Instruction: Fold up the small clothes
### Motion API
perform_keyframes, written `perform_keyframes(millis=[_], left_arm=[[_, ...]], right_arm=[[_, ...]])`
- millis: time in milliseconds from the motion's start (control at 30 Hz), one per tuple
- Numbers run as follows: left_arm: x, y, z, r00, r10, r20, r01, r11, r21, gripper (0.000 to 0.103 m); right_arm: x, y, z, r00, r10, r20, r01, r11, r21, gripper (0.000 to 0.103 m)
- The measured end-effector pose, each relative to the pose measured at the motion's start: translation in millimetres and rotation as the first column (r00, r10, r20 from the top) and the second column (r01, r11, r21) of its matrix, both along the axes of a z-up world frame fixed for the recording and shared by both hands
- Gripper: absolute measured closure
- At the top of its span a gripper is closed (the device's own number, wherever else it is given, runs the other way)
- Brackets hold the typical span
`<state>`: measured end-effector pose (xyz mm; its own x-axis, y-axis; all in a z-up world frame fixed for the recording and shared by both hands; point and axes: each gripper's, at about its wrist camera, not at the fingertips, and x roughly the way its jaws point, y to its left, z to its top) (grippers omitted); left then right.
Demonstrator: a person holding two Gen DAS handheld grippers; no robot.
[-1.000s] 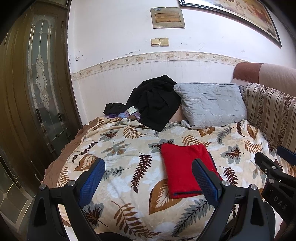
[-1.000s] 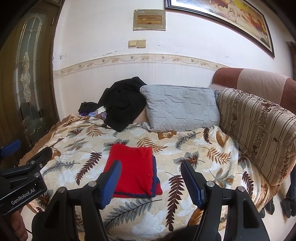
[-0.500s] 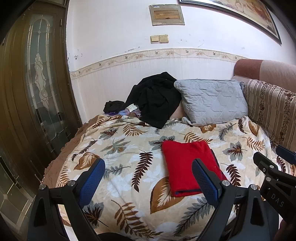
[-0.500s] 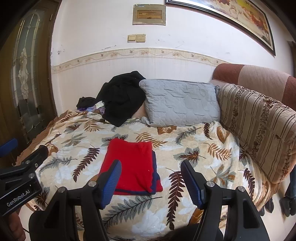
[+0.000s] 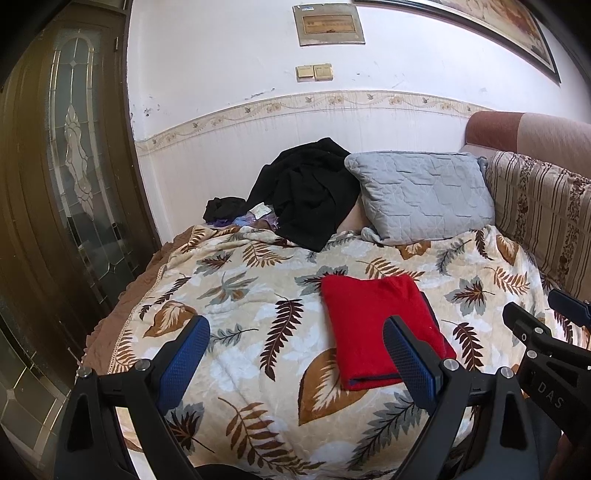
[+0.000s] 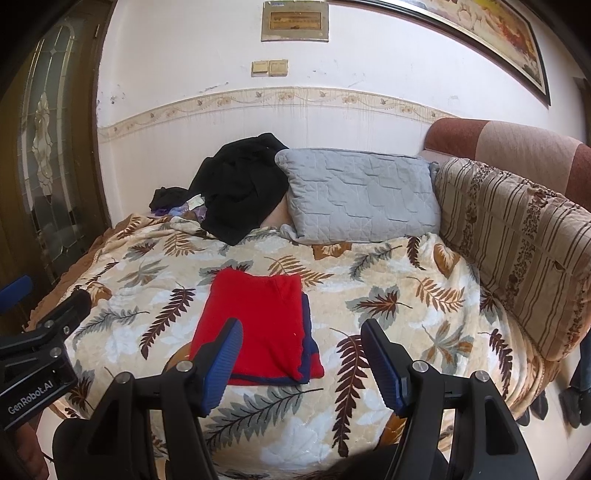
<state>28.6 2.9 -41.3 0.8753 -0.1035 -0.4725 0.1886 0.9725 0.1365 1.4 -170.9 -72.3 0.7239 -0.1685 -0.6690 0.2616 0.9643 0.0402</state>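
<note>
A folded red garment (image 6: 258, 325) with a dark blue edge lies flat on a leaf-print blanket (image 6: 406, 295) covering a bed, while two handheld grippers hover above the near edge. The left gripper (image 5: 295, 354) has its blue-padded jaws spread wide with nothing between them; the right gripper (image 6: 301, 362) is likewise parted and empty, apart from the cloth. Seen from the right wrist view, the left tool's black body reads "GenRobot.AI"; from the left wrist view, the right tool's body shows the letters "DAS". Against the wall rest a grey quilted pillow (image 6: 358, 195) and a heap of black clothing (image 6: 240, 192), beside a striped cushion (image 6: 517, 240). A framed plaque (image 6: 294, 20) above twin switches carries lettering too small to read.
</note>
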Motion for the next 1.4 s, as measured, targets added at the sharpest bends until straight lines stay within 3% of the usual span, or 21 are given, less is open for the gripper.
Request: perform_keyframes(millis=[1400], left_arm=[[18, -3, -15, 0.999, -0.019, -0.039, 0.02, 0.999, 0.035, 0.008]], right_arm=[[18, 4, -21, 0.999, 0.008, -0.033, -0.008, 1.0, 0.0, 0.032]])
